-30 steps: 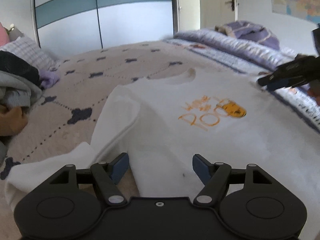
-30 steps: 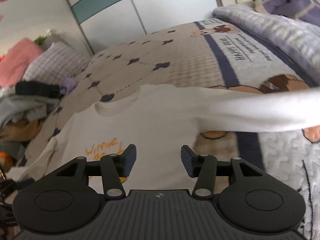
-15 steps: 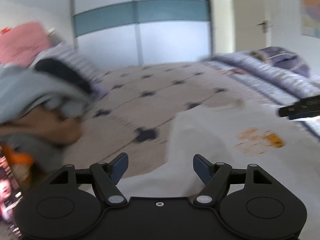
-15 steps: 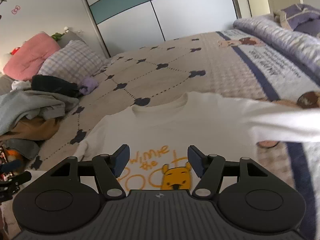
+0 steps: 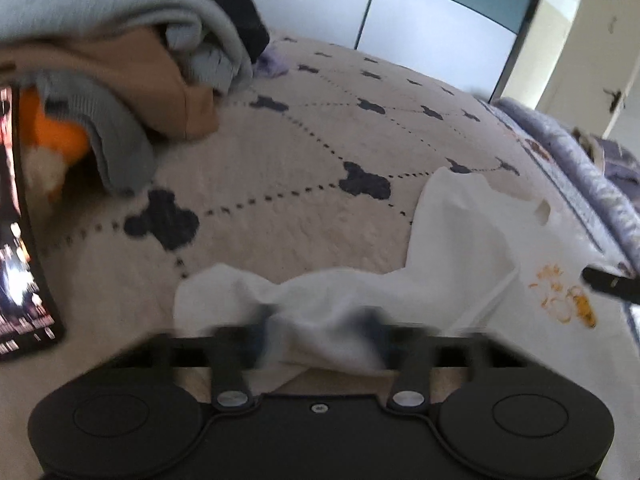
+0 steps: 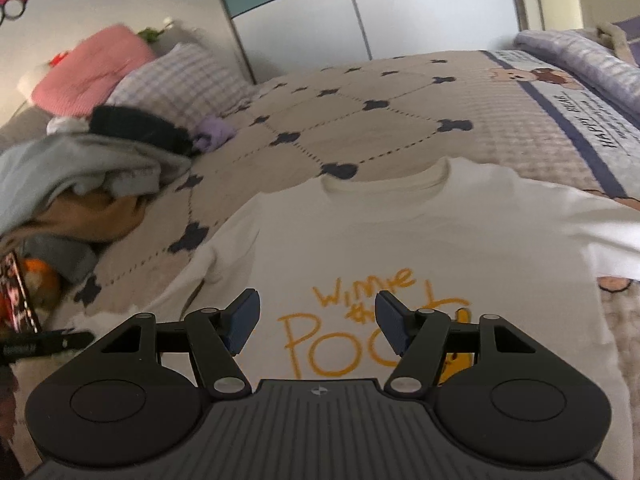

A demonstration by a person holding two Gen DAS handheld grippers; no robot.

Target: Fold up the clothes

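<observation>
Soft daylight, fisheye-bent edges (left wrist view smeared by motion blur).

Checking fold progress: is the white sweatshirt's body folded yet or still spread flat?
Spread flat: the white sweatshirt lies face up on the bed, collar and orange print showing; only its sleeve is bunched.

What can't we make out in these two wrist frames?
- Left gripper fingertips: left wrist view, motion-blurred; jaws closing with the white sweatshirt sleeve between them, contact unclear.
- Orange print on white sweatshirt: right wrist view, lower part hidden behind open right gripper.
- Sweatshirt hem: outside both views.
</observation>
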